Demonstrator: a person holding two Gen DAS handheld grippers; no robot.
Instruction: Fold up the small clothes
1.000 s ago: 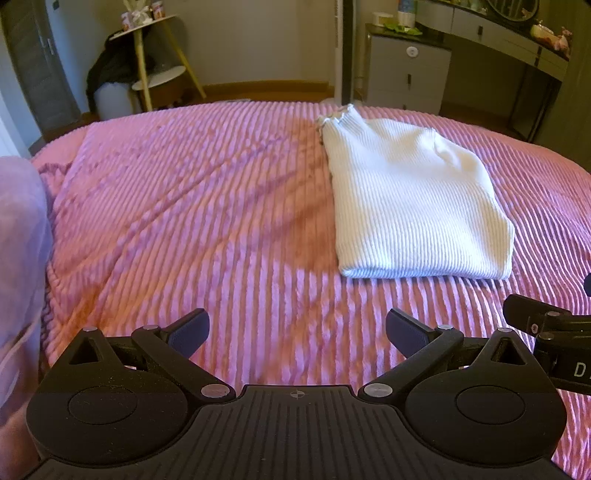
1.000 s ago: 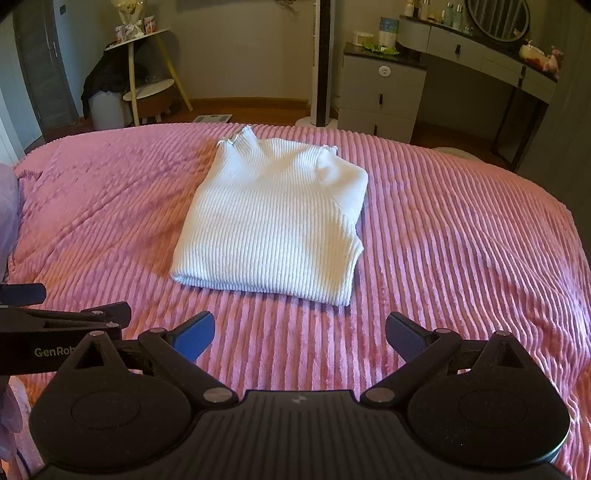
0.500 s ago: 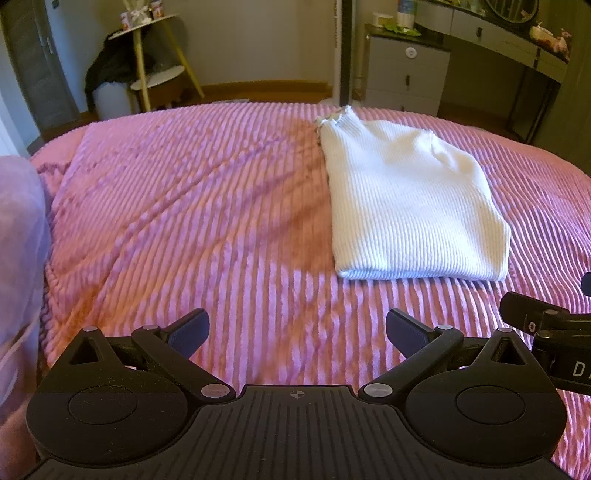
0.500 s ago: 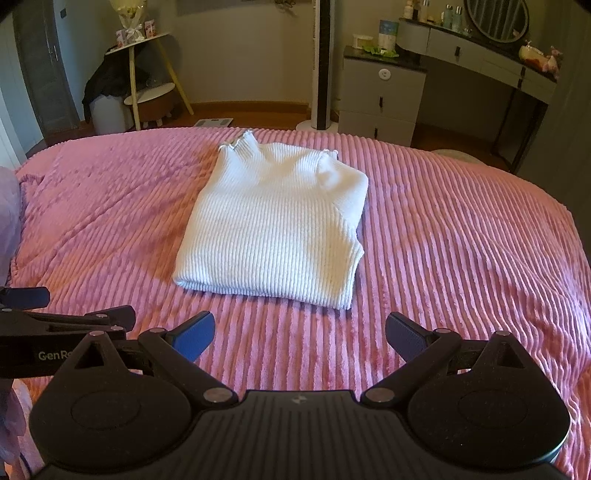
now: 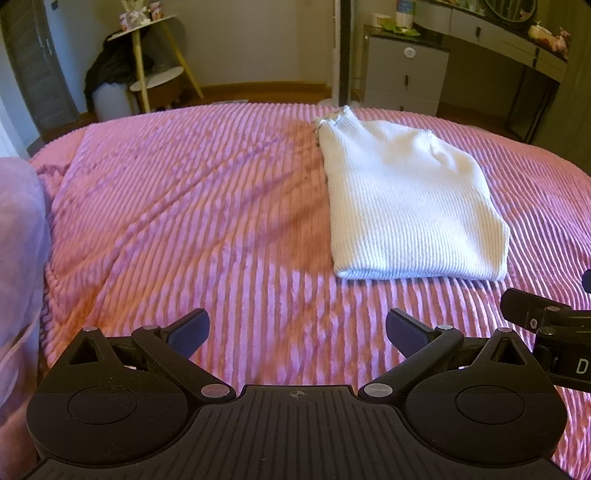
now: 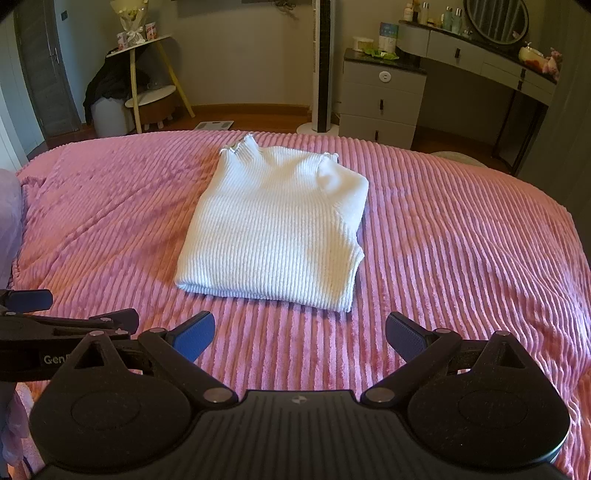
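A white ribbed sweater [image 6: 273,229] is seen folded into a compact rectangle, lying flat on a pink ribbed bedspread [image 6: 461,258]. In the right wrist view its long axis runs from about 7 o'clock to 1 o'clock, with the frilled collar [image 6: 242,146] at the far end pointing toward the room and the folded hem nearest the camera. In the left wrist view the same sweater [image 5: 406,203] is placed toward 2 o'clock, collar far, hem near. The right gripper [image 6: 300,336] is held low over the bedspread just short of the hem, its jaws spread wide and empty, apart from the cloth. The left gripper [image 5: 297,332] is held beside it, likewise spread wide with nothing between its fingers; bare bedspread [image 5: 184,221] is seen ahead of it. Each gripper is partly seen at the edge of the other's view. A pale lilac fabric mass [image 5: 18,258] is seen at 9 o'clock. Beyond the bed, a wooden floor, a grey drawer unit [image 6: 382,99] at 1 o'clock, a tall tower fan [image 6: 324,62] at 12 o'clock, a curved dressing table with an oval mirror [image 6: 495,18] at 2 o'clock, and a yellow-legged shelf stand [image 6: 147,74] at 10 o'clock are visible.
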